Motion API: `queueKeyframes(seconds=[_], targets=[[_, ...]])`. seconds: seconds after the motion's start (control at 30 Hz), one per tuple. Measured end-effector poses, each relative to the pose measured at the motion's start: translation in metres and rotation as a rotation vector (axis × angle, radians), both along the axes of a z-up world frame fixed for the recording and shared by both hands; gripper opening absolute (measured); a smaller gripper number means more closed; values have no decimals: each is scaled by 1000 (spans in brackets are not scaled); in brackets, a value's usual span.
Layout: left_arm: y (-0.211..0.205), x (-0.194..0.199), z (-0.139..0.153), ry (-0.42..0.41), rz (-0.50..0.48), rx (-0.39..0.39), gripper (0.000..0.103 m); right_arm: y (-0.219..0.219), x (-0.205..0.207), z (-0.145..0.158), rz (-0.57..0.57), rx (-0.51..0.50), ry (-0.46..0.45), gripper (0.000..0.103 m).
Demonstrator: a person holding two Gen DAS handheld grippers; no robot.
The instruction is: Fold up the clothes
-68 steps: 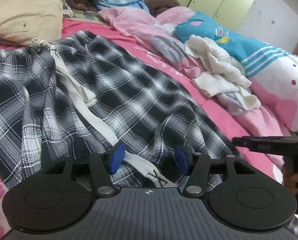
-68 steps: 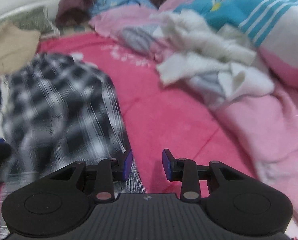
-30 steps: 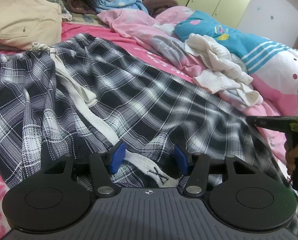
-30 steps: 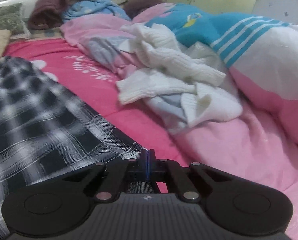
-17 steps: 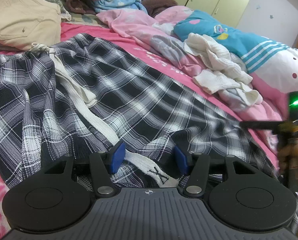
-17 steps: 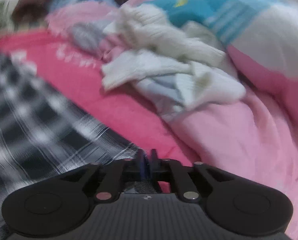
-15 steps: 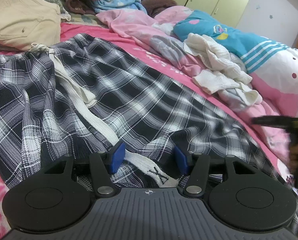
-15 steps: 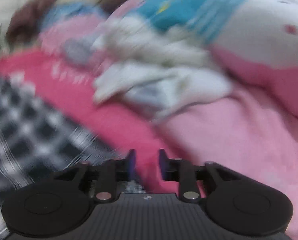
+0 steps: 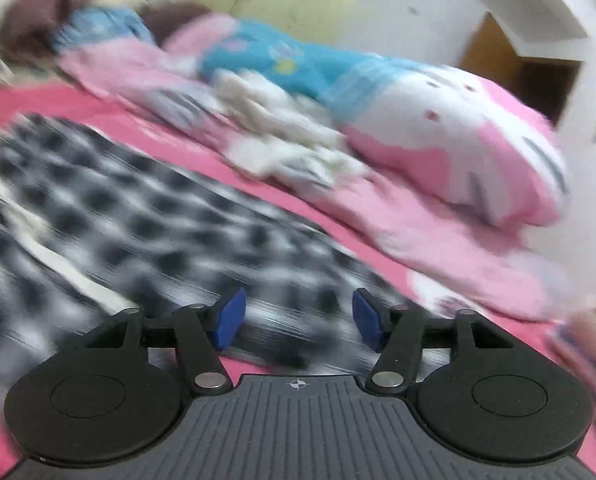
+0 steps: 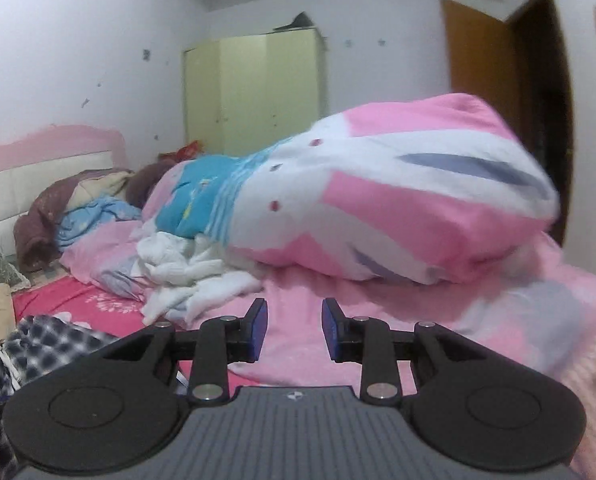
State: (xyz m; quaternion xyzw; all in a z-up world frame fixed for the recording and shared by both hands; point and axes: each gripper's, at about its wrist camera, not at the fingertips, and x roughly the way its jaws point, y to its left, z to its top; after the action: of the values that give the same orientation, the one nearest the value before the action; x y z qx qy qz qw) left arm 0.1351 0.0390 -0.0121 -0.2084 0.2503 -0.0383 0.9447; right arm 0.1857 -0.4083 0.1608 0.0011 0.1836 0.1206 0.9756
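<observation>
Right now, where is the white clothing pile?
In the right wrist view, the white clothing pile lies left of centre on the bed, against the rolled pink-and-white quilt, beyond the plaid trousers.

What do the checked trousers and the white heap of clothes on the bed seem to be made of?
Checked trousers: probably a thin woven fabric, matte; the black-and-white check lies flat with soft wrinkles, though the view is blurred. White heap of clothes: apparently a thicker, soft knit or fleece, matte; it sits in plump, rounded folds. The exact fibre cannot be told.

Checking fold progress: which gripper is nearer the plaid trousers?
Left. The left gripper hangs right over the plaid trousers, jaws opening, nothing between them. The right gripper is off beside them, over pink bedding.
</observation>
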Motion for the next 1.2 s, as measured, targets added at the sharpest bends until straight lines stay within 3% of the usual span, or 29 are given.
queueKeyframes(seconds=[0.1, 0.23, 0.37, 0.53, 0.57, 0.63, 0.7, 0.87, 0.93, 0.97, 1.07, 1.2], targets=[[-30, 22, -11, 52, -61, 38, 60, -7, 10, -38, 22, -16, 127, 32], [-45, 48, -49, 161, -71, 49, 60, 25, 43, -117, 86, -106, 286, 32], [-52, 48, -55, 145, -43, 101, 60, 72, 79, -165, 173, -150, 321, 32], [-51, 47, -59, 138, -34, 94, 60, 105, 102, -205, 261, -219, 393, 28], [-50, 47, -59, 138, -33, 89, 60, 110, 96, -207, 274, -245, 379, 17], [-50, 47, -58, 137, -33, 86, 60, 121, 80, -207, 292, -303, 322, 6], [-51, 48, -58, 136, -32, 91, 60, 131, 63, -207, 310, -361, 263, 6], [-54, 49, -58, 135, -30, 107, 60, 177, 10, -234, 404, -747, 77, 7], [-53, 49, -58, 135, -30, 103, 60, 185, 2, -236, 409, -826, 36, 9], [-52, 49, -58, 135, -30, 101, 60, 186, 1, -233, 413, -824, 32, 14], [-52, 49, -57, 136, -31, 99, 60, 172, 8, -207, 454, -639, 70, 36], [-52, 50, -57, 137, -31, 100, 60, 148, 41, -192, 435, -379, 183, 37]])
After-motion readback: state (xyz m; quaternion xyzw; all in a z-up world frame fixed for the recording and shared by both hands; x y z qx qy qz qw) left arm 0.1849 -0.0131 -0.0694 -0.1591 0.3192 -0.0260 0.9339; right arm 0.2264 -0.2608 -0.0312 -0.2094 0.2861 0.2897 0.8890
